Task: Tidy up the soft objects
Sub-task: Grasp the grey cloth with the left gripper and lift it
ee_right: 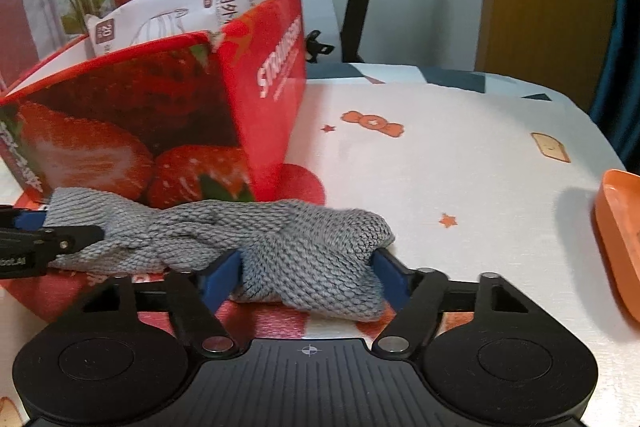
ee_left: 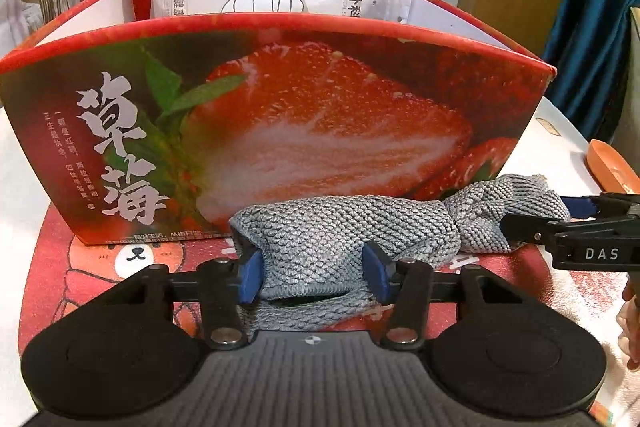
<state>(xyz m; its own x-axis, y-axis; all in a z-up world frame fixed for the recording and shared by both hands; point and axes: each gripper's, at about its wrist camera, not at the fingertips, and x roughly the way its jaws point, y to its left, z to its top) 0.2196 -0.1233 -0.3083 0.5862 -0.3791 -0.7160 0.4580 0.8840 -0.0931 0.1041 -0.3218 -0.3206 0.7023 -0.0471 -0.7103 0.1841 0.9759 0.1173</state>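
Grey knitted cloth [ee_left: 344,231] lies on the tabletop [ee_right: 460,163], long axis left–right, near the strawberry box [ee_left: 280,115]; left tongs [ee_left: 314,277] and right tongs [ee_right: 308,277] each clamp one end.

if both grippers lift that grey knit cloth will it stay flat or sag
The grey knit cloth will likely sag between the left gripper and the right gripper: it already lies bunched and twisted. The coarse weave probably grips the blue pads well, so slipping seems unlikely. It looks light.
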